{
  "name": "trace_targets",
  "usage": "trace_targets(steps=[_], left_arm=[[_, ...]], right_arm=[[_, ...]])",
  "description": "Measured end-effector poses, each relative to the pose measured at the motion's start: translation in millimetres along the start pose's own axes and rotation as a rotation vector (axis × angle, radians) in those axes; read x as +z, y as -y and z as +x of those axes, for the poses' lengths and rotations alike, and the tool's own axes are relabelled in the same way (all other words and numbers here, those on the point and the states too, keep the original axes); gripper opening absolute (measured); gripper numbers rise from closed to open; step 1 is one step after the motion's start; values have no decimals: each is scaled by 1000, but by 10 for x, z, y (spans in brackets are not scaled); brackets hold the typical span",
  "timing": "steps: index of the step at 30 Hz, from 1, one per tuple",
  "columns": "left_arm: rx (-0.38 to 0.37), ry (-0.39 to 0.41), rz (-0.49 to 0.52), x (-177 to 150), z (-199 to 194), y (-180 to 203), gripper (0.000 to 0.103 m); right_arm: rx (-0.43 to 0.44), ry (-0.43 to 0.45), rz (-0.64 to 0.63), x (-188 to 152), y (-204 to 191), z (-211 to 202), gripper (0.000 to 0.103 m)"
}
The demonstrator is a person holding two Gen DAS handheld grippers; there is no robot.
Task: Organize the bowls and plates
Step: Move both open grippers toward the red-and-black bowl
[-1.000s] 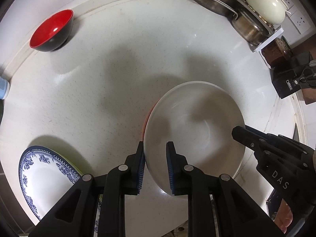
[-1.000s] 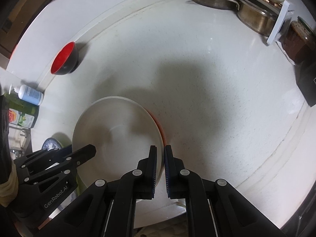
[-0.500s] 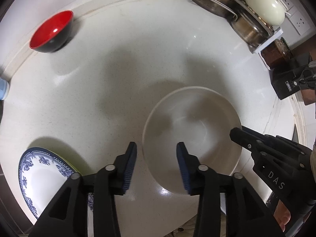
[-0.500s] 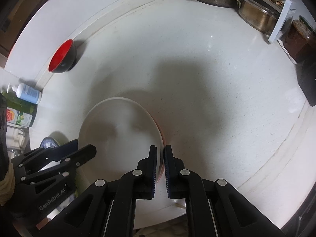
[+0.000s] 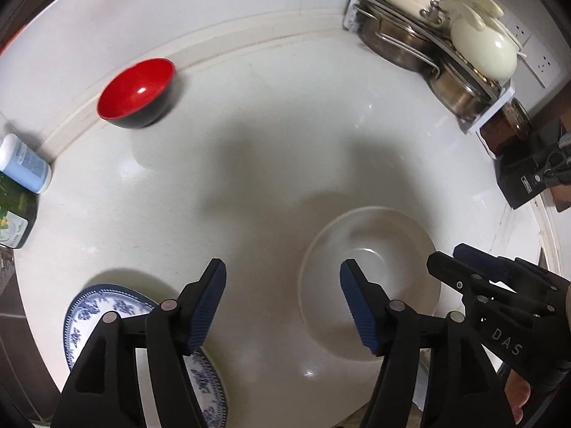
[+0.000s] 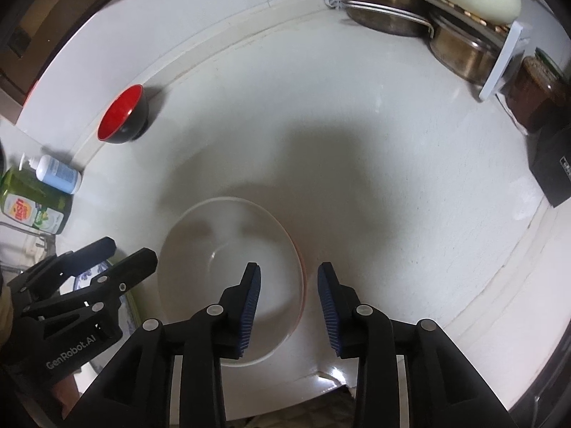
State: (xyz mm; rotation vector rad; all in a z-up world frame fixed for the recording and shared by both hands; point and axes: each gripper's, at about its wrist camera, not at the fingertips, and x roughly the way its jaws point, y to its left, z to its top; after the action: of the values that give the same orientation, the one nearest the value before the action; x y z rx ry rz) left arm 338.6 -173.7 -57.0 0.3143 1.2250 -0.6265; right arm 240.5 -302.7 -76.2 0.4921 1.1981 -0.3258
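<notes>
Now both grippers open, off white bowl.

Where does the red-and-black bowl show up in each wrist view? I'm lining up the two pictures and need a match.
Left wrist view: the red-and-black bowl sits upper left, by the counter's raised back edge.
Right wrist view: the same bowl is at the left, above the middle, smaller, by that same edge.
Shared landmark: the large white bowl, lower right in the left view, lower centre in the right.
</notes>
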Motion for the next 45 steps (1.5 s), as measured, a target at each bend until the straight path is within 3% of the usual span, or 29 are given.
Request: trace_targets(steps=[2, 11, 30, 45], left_arm=[[8, 9, -3, 10, -37, -48, 68], [84, 98, -49, 71, -274, -348, 81], [240, 200, -125, 291, -627, -1139, 86], [266, 229, -169, 703, -654, -1679, 86]], right_arm=[[-4, 8, -18, 27, -46, -26, 44], [-21, 80, -102, 147, -305, -186, 59], [22, 125, -272, 654, -1134, -192, 59], [53, 166, -353, 1185, -1752, -80, 59]])
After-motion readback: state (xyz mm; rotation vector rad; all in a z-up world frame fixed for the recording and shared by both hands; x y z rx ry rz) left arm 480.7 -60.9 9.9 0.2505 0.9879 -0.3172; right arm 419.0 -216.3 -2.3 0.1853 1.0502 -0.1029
